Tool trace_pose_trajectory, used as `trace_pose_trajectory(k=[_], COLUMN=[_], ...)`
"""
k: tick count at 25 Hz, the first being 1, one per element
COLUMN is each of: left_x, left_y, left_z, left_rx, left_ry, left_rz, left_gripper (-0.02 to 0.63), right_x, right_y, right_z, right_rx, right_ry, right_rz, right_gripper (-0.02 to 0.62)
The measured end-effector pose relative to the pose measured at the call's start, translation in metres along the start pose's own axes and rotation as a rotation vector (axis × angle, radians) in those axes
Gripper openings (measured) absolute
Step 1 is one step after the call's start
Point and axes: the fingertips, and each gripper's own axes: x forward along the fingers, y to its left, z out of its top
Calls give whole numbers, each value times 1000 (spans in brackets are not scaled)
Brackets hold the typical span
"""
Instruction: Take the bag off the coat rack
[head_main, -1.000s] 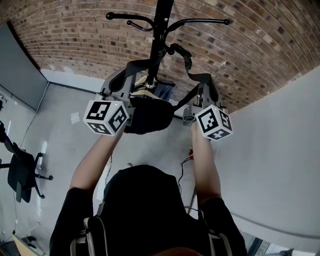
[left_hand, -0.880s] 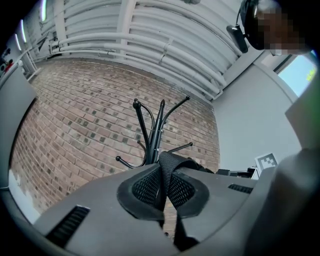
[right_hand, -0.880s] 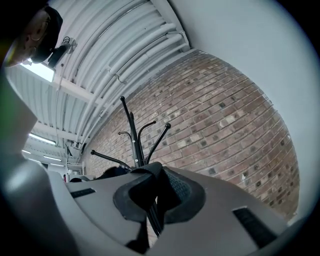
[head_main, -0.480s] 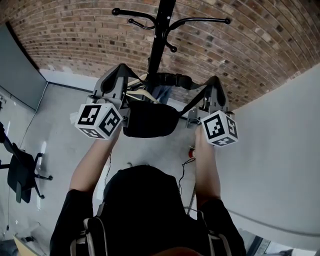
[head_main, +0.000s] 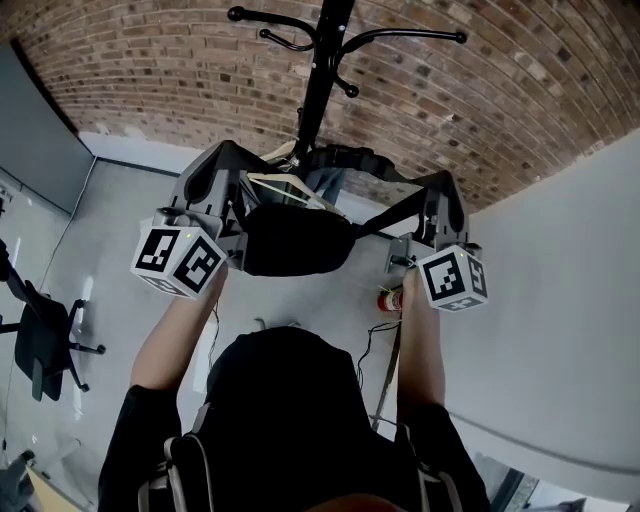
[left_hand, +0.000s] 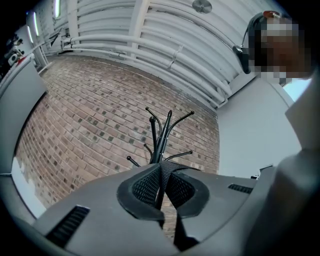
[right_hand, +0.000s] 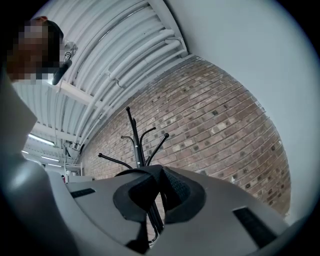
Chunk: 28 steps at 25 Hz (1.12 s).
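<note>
With the jaws of your left gripper (left_hand: 160, 186) and right gripper (right_hand: 157, 192) clamped on the strap (head_main: 352, 158) and the bag (head_main: 295, 240) slung between them just off the coat rack (head_main: 318, 90), a careless pull could snag that strap on a hook (head_main: 347, 92).

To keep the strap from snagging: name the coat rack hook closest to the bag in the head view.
The short black ball-tipped metal hook just right of the black pole; the long curved hooks spread higher up.
</note>
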Motion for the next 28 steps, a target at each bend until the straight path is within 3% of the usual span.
trace_pose_trajectory(k=[5,10,13,16,28], left_x=[-15,-37,-52,-64,-126], left_y=[17,33,36,34,22], left_z=[-1,-25,-39,-46,-42], left_rx=[-55,-111,-116,-109,-134], left_ry=[-1,37,95,100,123], left_rz=[42,72,84,82,94], left_gripper=[23,23,23,23,23], right_x=[-18,-45,-58,-69,-125], right_y=[-7,-9,-9,-8,23], right_z=[-2,-26,-40,-47,-57], right_rx=[-72,-76,-108,-157,-111], right_ry=[2,39,76,92,144], right_rz=[-17,-37,-44,-40,10], right_gripper=[20,20,20,20,21])
